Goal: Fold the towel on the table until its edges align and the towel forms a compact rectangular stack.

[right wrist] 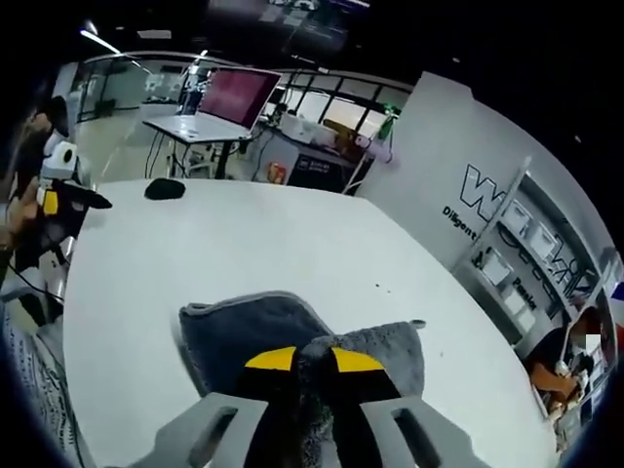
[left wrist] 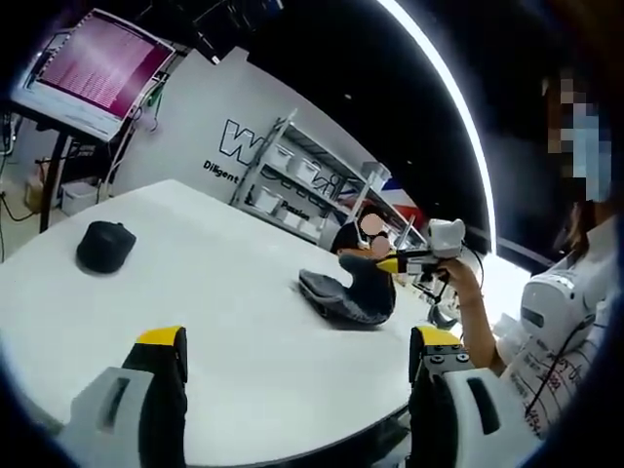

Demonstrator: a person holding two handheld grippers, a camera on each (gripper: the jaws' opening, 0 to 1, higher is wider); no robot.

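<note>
In the right gripper view, the right tool point(right wrist: 300, 363) is rising from the bottom centre of the frame, its yellow-tipped jaws clenching a fold of the grey towel point(right wrist: 234, 331) between them. The towel is lying on the white tabletop point(right wrist: 244, 244) in the lower middle of the frame, part of it spreading flat to the left of the jaws and another flap reaching to the right. Up at the far left edge, the left tool point(right wrist: 58, 200) is showing, held well apart from the towel. A black cap point(right wrist: 164, 188) is sitting on the tabletop in the upper left, and a laptop point(right wrist: 229, 105) with a pink screen is standing on a stand beyond it.

In the left gripper view, the left tool point(left wrist: 297, 356) is hanging released at the bottom of the frame, jaws wide apart with nothing between them. The towel point(left wrist: 346, 292) is bunching up at centre right, lifted at one end where the right tool point(left wrist: 390, 263) is gripping it. The cap point(left wrist: 105, 244) is resting at the left on the tabletop point(left wrist: 214, 292). Metal shelves point(left wrist: 292, 185) are lining the wall behind.
</note>
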